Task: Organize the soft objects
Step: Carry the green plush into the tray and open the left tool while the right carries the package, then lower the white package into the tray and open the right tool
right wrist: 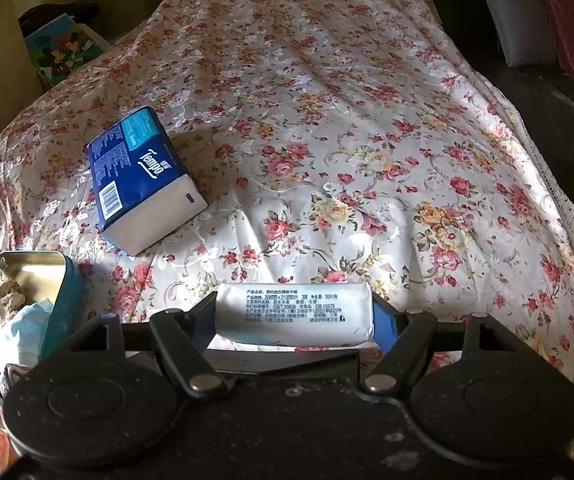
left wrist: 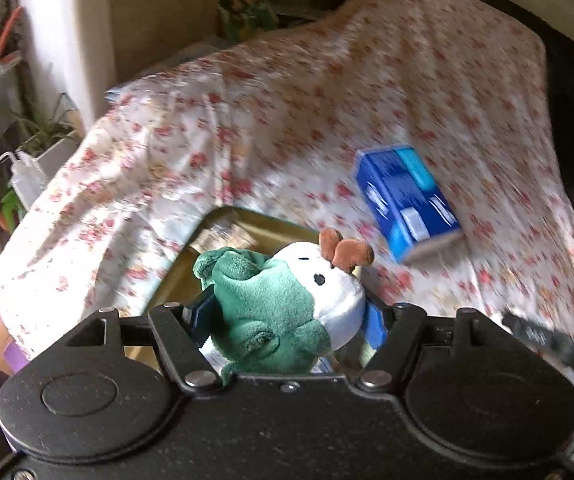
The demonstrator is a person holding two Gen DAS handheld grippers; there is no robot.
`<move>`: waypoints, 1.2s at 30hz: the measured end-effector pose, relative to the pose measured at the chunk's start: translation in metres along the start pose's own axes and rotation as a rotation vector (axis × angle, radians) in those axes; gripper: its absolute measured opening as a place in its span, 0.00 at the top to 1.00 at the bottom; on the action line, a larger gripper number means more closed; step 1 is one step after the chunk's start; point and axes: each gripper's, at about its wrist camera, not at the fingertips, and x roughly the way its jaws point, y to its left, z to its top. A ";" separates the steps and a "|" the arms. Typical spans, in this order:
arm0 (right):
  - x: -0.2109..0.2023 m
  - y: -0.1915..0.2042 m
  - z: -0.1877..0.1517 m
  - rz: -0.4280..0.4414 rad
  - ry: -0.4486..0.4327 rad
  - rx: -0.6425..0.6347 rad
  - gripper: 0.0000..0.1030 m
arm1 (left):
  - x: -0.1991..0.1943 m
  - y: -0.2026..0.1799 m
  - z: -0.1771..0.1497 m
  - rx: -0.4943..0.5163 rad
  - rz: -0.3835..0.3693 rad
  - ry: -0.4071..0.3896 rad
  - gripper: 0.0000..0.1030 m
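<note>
In the left wrist view, a soft toy point(left wrist: 283, 304) with a green body, a white face and brown antlers is pinched between the two fingers of the left gripper point(left wrist: 287, 316). The jaws are partly closed, and the toy is squeezed on both sides. A gold tin box point(left wrist: 243, 220) is seen behind the toy, at about 11 o'clock from it. A blue tissue pack point(left wrist: 407, 200) is lying on the flowery bedspread point(left wrist: 287, 100), at about 1 o'clock from the toy and well apart from it. The picture is blurred.

In the right wrist view, a small white tissue packet point(right wrist: 293, 314) is held sideways between the fingers of the right gripper point(right wrist: 293, 320). The jaws are partly closed, and the packet's two ends are pressed. The blue tissue pack point(right wrist: 143, 176) is seen on the flowery bedspread point(right wrist: 367, 120) at about 10 o'clock from the packet. The tin box point(right wrist: 63, 292) with blue sides is open at 9 o'clock, and some soft things are lying inside it.
</note>
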 end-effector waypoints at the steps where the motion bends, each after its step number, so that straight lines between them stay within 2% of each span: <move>1: -0.001 0.001 0.000 -0.001 -0.006 -0.005 0.28 | 0.002 0.006 0.003 -0.020 0.003 -0.001 0.37; 9: -0.012 0.009 0.001 0.017 -0.028 -0.030 0.28 | 0.027 0.039 0.013 -0.103 0.011 0.032 0.37; 13: -0.028 0.034 0.004 0.030 -0.078 -0.106 0.28 | 0.036 0.044 0.015 -0.092 0.051 0.025 0.37; 16: -0.039 0.061 0.010 0.089 -0.098 -0.147 0.28 | 0.045 0.046 0.014 -0.099 0.049 0.038 0.37; 20: -0.039 0.101 0.025 0.212 -0.057 -0.148 0.28 | 0.054 0.043 0.012 -0.096 0.038 0.063 0.36; 23: -0.035 0.131 0.038 0.273 -0.029 -0.148 0.28 | 0.055 0.044 0.012 -0.110 0.017 0.069 0.36; 28: -0.028 0.170 0.056 0.314 0.000 -0.151 0.27 | 0.057 0.049 0.015 -0.144 0.022 0.065 0.35; 32: -0.022 0.189 0.065 0.323 0.019 -0.136 0.27 | 0.056 0.054 0.017 -0.182 0.033 0.048 0.23; 36: -0.015 0.200 0.068 0.320 0.045 -0.133 0.27 | 0.053 0.059 0.019 -0.221 0.037 0.036 0.20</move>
